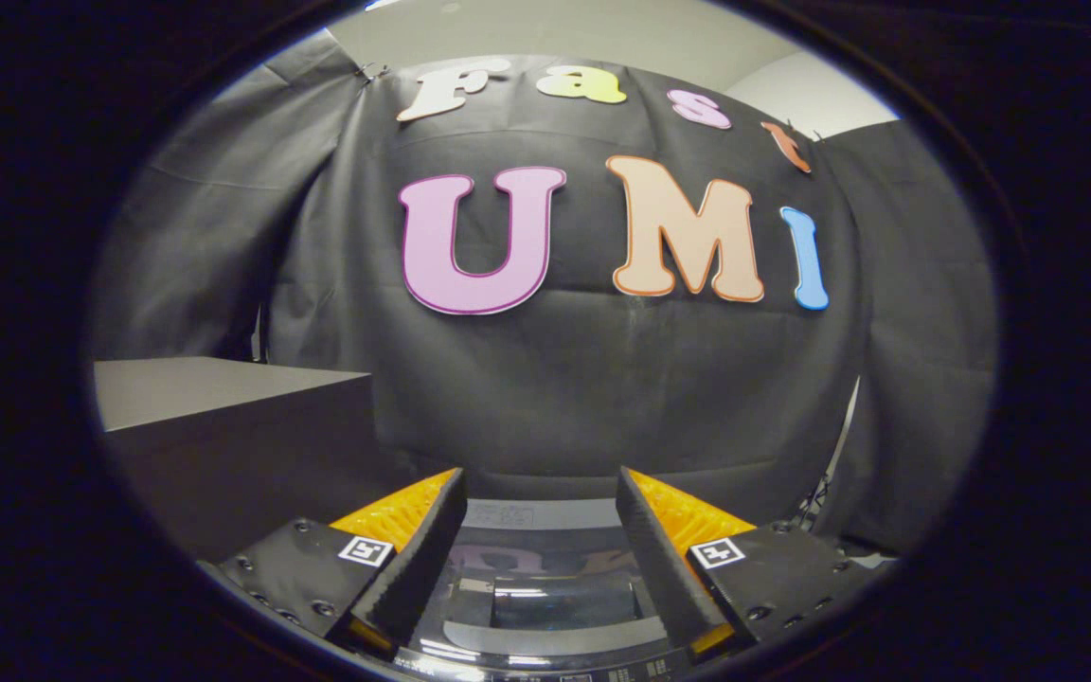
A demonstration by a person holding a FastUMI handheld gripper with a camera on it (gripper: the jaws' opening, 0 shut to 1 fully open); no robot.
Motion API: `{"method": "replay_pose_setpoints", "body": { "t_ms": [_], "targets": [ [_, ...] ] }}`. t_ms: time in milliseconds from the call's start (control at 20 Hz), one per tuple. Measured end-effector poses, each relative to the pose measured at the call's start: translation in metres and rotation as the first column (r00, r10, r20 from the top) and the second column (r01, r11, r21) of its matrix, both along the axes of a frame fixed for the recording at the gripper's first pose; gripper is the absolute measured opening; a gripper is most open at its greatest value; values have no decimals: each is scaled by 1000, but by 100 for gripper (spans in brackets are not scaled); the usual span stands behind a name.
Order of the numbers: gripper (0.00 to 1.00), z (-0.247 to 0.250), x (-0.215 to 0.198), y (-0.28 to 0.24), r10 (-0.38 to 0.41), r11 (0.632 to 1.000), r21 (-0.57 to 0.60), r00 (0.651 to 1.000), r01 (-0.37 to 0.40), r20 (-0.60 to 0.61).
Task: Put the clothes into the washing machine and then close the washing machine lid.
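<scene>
While the gripper (541,511) is held level and aimed at the booth wall (602,388), its two fingers (422,559) are seen spread well apart, with nothing gripped between them and nothing touched by either pad. Below and between the fingers, the washer (545,606) is seen from above: a glossy dark lid (555,568) with a clear window panel, in which light streaks and a blurred tint of the wall are mirrored. The lid appears to lie flat and shut over the tub, though the part nearest the camera is cut off by the fingers. Its far rim, a paler grey strip, is found just beyond the fingertips, close against the foot of the wall. A row of small markings, too small to be read, is glimpsed on the panel at the near side of the washer. To the left of the left finger, a grey box (223,417) with a flat top is set beside the washer, against the cloth. Whether clothes lie inside the washer cannot be told through the glare.
</scene>
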State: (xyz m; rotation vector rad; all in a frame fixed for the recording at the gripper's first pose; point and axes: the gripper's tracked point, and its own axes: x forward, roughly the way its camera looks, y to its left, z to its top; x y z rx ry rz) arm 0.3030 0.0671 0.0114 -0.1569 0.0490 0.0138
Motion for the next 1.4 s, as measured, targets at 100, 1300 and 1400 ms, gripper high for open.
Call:
{"method": "replay_pose_setpoints", "body": {
  "t_ms": [100, 1300, 1400],
  "targets": [
    [98, 0, -11, -4, -4, 1000, 18, 1000, 4, -11],
    [97, 20, -165, -26, -6, 994, 111, 997, 15, -78],
    [97, 18, -180, -22, 10, 994, 112, 998, -3, -62]
  ]
}}
